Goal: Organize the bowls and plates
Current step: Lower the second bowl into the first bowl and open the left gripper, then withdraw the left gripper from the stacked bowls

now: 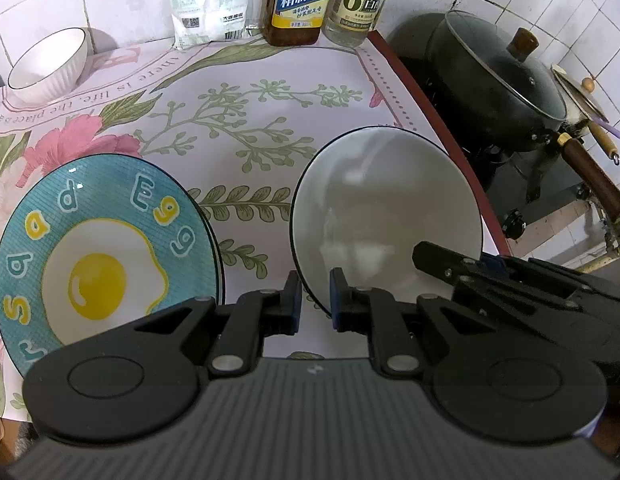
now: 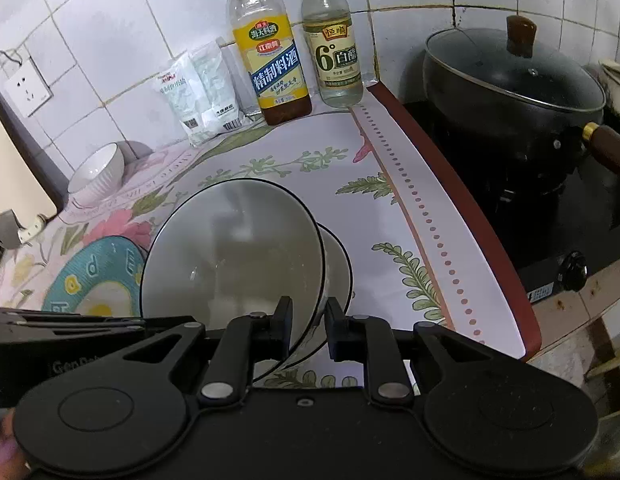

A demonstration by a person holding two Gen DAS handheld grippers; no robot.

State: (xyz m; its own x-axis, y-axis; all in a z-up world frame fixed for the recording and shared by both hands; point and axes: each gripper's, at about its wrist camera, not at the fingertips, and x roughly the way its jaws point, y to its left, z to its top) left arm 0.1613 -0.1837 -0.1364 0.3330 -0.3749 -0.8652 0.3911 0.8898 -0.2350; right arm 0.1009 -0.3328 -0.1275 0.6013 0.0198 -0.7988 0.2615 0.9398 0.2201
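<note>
The bowl (image 2: 233,252), white with a dark rim, is tilted above the tabletop (image 1: 269,128), its rim pinched by both grippers: the left gripper (image 1: 316,304) at the near-left edge, the right gripper (image 2: 307,322) at the near-right. Only the right view shows a second bowl (image 2: 338,268) behind it, mostly hidden. The egg plate (image 1: 105,256) lies just left, its near edge cut off by the left gripper's body. A ribbed bowl (image 1: 49,64) sits far back by the wall. Each gripper's body hides the tabletop nearest it.
</note>
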